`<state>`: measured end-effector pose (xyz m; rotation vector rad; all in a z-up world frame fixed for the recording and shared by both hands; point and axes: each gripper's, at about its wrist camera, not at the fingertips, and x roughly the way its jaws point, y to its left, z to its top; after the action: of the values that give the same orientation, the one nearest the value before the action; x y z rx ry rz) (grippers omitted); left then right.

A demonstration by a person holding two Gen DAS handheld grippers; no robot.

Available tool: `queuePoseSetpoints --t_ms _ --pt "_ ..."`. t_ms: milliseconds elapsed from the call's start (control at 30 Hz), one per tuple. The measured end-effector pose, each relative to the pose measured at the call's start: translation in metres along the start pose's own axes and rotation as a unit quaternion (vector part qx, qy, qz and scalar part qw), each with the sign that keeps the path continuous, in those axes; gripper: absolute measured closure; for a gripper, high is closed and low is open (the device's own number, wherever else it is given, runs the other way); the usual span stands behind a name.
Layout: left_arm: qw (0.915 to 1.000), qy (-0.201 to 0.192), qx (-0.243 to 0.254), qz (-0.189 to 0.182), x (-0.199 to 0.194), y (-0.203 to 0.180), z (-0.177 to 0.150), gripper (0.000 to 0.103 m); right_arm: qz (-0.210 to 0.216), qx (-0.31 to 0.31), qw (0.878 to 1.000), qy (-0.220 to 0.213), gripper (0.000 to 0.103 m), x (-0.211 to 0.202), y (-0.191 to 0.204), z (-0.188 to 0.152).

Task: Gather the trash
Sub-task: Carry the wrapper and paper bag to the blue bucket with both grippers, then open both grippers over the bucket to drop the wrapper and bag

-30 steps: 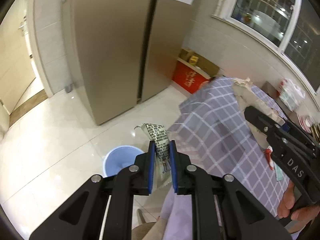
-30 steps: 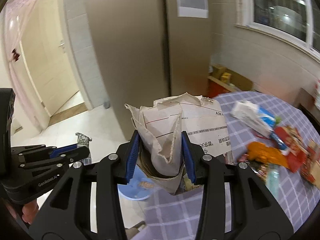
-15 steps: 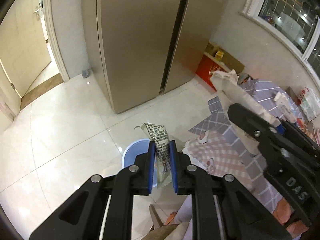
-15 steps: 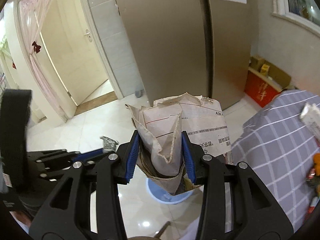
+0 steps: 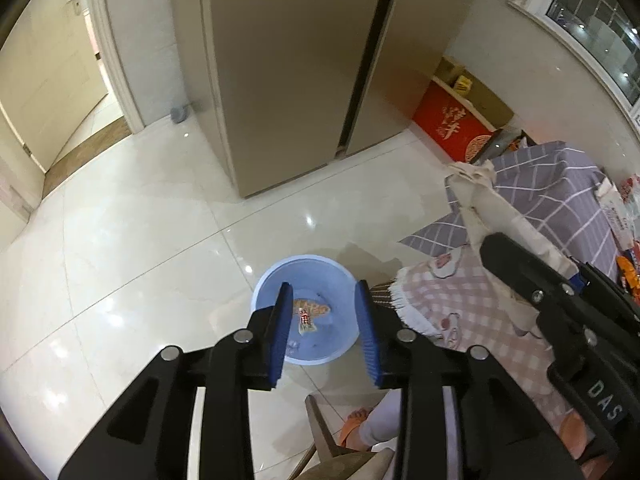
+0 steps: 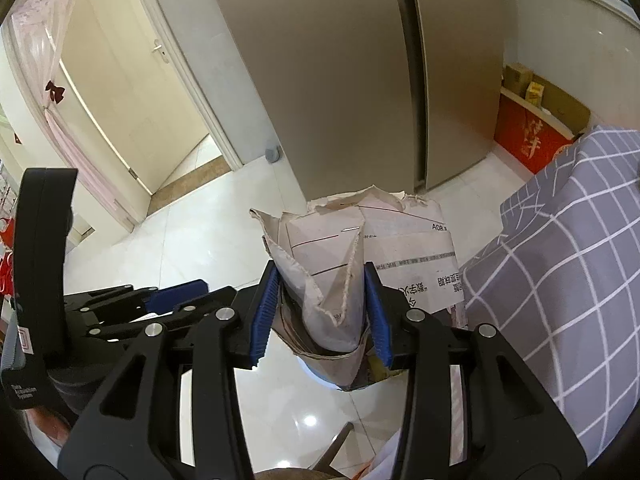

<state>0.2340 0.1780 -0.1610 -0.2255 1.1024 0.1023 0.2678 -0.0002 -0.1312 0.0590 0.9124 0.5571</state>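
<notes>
Left tool (image 5: 323, 330) agape above blue bin (image 5: 306, 309), lower centre; right tool (image 6: 320, 312) clamping torn paper (image 6: 348, 272) for disposal.

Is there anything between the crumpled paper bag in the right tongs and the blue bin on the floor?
Nothing visible. The paper bag hangs above the blue bin, which holds only a small wrapper.

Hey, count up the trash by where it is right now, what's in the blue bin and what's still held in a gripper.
In the blue bin: 1, a snack wrapper
Held in the right gripper: 1, a crumpled paper envelope
Held in the left gripper: 0, open over the bin
Total: 2
</notes>
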Motion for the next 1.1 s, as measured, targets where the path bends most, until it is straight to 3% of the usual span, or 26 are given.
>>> queuePoseSetpoints --t_ms 200,267,300,333,400,633,867,1100 --pt "0.9994 0.003 -0.022 0.027 -0.005 0.029 -0.009 0.071 0.023 -0.005 1.0 0.019 0.061 0.022 0.014 0.002" --pt "0.9991 0.002 -0.026 0.033 -0.009 0.037 -0.012 0.069 0.033 -0.006 0.999 0.021 0.056 0.028 0.022 0.004" --pt "0.9988 0.0 -0.029 0.039 -0.013 0.043 -0.015 0.067 0.037 -0.006 0.999 0.02 0.047 0.03 0.024 0.005" --pt "0.9985 -0.002 -0.032 0.043 -0.015 0.048 -0.016 0.066 0.044 -0.004 0.999 0.019 0.028 0.033 0.027 0.006" --pt "0.9979 -0.004 -0.039 0.051 -0.019 0.055 -0.018 0.066 0.042 0.004 0.999 0.015 0.018 0.034 0.028 0.009" --pt "0.9964 -0.01 -0.05 0.067 -0.029 0.064 -0.021 0.066 0.045 0.01 0.999 0.012 0.018 0.029 0.024 0.007" --pt "0.9968 -0.022 -0.04 0.065 -0.041 0.049 -0.02 0.063 0.042 -0.001 0.999 0.016 0.018 0.022 0.024 -0.001" --pt "0.997 -0.047 -0.02 0.058 -0.061 0.028 -0.018 0.058 0.038 -0.007 0.999 -0.007 0.018 -0.005 0.022 -0.001"
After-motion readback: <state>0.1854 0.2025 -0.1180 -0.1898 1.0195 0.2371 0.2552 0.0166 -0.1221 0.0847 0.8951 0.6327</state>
